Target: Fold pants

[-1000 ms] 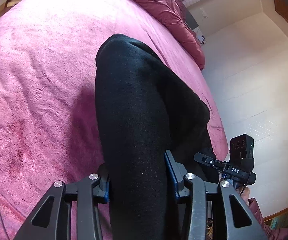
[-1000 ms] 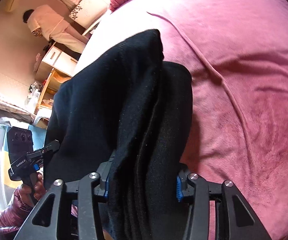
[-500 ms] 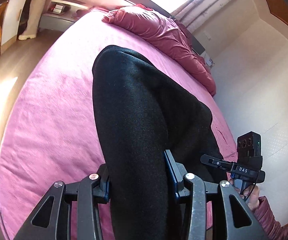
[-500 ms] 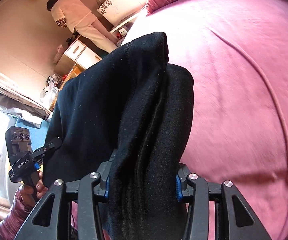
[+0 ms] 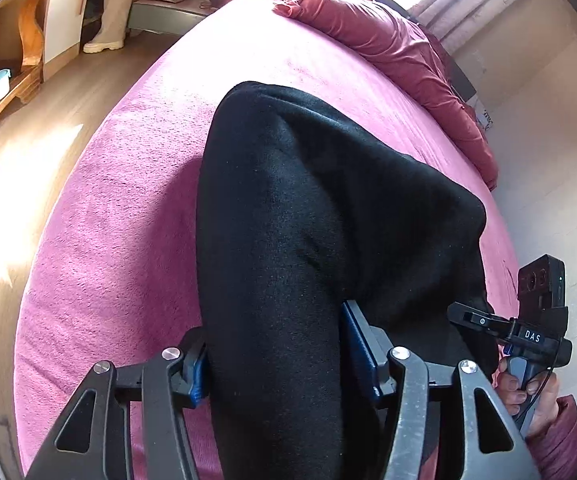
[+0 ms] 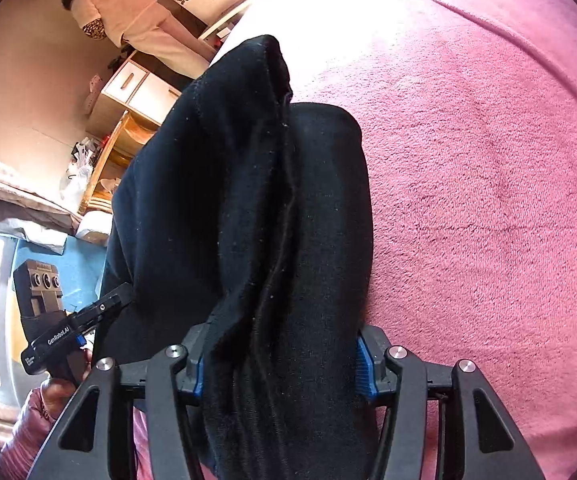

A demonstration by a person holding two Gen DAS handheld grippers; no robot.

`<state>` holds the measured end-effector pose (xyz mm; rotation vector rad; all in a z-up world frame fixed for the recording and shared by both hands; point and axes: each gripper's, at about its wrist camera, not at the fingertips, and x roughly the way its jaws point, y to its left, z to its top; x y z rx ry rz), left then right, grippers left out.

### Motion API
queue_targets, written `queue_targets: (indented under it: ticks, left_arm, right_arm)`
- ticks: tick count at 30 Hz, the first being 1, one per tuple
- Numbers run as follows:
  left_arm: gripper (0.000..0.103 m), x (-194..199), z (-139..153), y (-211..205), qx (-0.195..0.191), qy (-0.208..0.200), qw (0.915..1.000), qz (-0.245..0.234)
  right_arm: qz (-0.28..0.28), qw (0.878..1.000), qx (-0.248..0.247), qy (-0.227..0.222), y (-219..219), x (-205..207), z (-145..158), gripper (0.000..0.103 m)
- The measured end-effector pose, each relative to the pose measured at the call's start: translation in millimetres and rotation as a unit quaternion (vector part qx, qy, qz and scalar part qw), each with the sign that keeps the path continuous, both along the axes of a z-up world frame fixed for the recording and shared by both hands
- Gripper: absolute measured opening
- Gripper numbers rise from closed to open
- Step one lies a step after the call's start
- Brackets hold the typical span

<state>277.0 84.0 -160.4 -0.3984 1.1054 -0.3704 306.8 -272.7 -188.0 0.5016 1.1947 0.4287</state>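
Above a pink bed (image 5: 100, 240), left tongs (image 5: 276, 364) and right tongs (image 6: 280, 364) pinch black pants (image 5: 308, 220); lowering them level should keep the fold square.

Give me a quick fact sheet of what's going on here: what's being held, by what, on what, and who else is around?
item held: black pants, bunched fabric
left gripper: jaws closed on the pants
right gripper: jaws closed on the pants, several layers between them
pants position: lifted, hanging between the two grippers above the bed
surface: bed with pink fleece blanket
bedding at the far end: crumpled red quilt
bystander: person in light clothes, standing by a cabinet, back turned
fold status: not yet laid flat
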Motion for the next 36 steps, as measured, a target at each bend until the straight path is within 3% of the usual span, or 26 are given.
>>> queue_targets:
  ticks: [7, 10, 17, 25, 36]
  left_arm:
    - [0.063, -9.1, 22.4, -14.3, 0.06, -0.022, 0.9978, 0.019]
    - [0.063, -17.8, 33.4, -20.3, 0.09, -0.039, 0.9946, 0.033]
    - [0.063, -50.1, 58.6, -24.7, 0.143, -0.098, 0.984, 0.041]
    - [0.063, -82.7, 80.7, -22.5, 0.163, -0.137, 0.9754, 0.056]
    - [0.063, -120.1, 99.4, -29.6, 0.158, -0.157, 0.9731, 0.061]
  right_arm:
    - [-0.006, 1.0, 0.0, -0.001, -7.3, -10.8, -2.3, 0.062]
    - [-0.017, 1.0, -0.022, 0.0, -5.5, -14.7, 7.5, 0.068]
    - [-0.031, 0.995, -0.086, -0.029, 9.1, -31.7, 35.9, 0.068]
    - [-0.058, 0.985, -0.149, -0.06, 13.4, -61.4, 60.2, 0.069]
    - [-0.081, 0.968, -0.212, -0.104, 30.6, -107.3, 96.1, 0.075]
